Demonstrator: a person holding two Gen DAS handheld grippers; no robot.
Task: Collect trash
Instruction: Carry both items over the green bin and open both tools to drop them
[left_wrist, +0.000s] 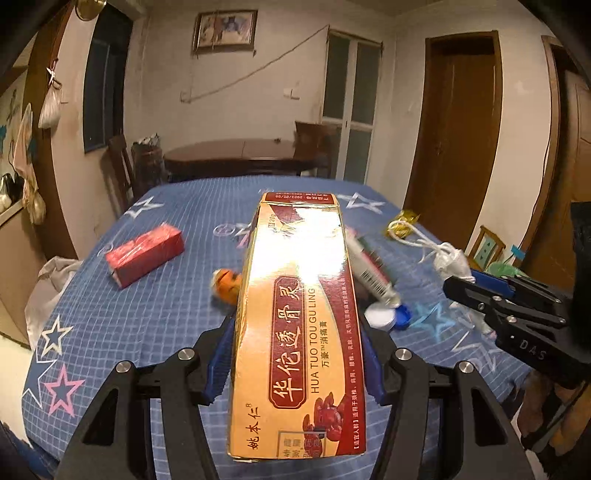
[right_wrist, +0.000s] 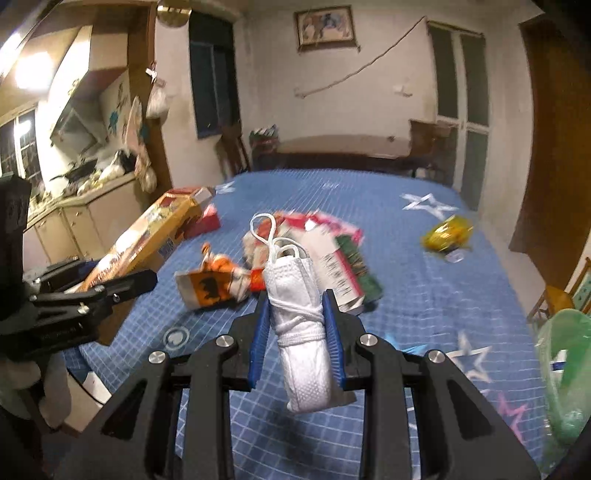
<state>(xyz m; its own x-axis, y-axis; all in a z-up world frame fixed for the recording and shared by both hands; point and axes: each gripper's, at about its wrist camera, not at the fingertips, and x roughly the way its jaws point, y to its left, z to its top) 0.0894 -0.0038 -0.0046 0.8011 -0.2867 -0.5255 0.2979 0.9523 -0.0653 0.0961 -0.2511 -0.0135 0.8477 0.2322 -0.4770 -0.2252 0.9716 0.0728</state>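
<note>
A long gold and red carton (left_wrist: 299, 280) is clamped between the blue pads of my left gripper (left_wrist: 295, 325) and sticks out forward above the table. In the right wrist view the same carton (right_wrist: 155, 229) slants up at the left in the left gripper (right_wrist: 114, 275). My right gripper (right_wrist: 296, 299) is shut on a rolled white face mask (right_wrist: 299, 332) whose ear loops stand up past the fingertips. In the left wrist view the right gripper (left_wrist: 469, 284) with the mask (left_wrist: 452, 262) is at the right edge.
On the blue star-patterned tablecloth (left_wrist: 110, 325) lie a red box (left_wrist: 146, 254), an orange wrapper (right_wrist: 214, 280), a barcoded tube (left_wrist: 373, 269), a white lid beside a blue cap (left_wrist: 388, 315) and a yellow wrapper (right_wrist: 447, 230). A green bag (right_wrist: 565, 369) hangs off the table's right side.
</note>
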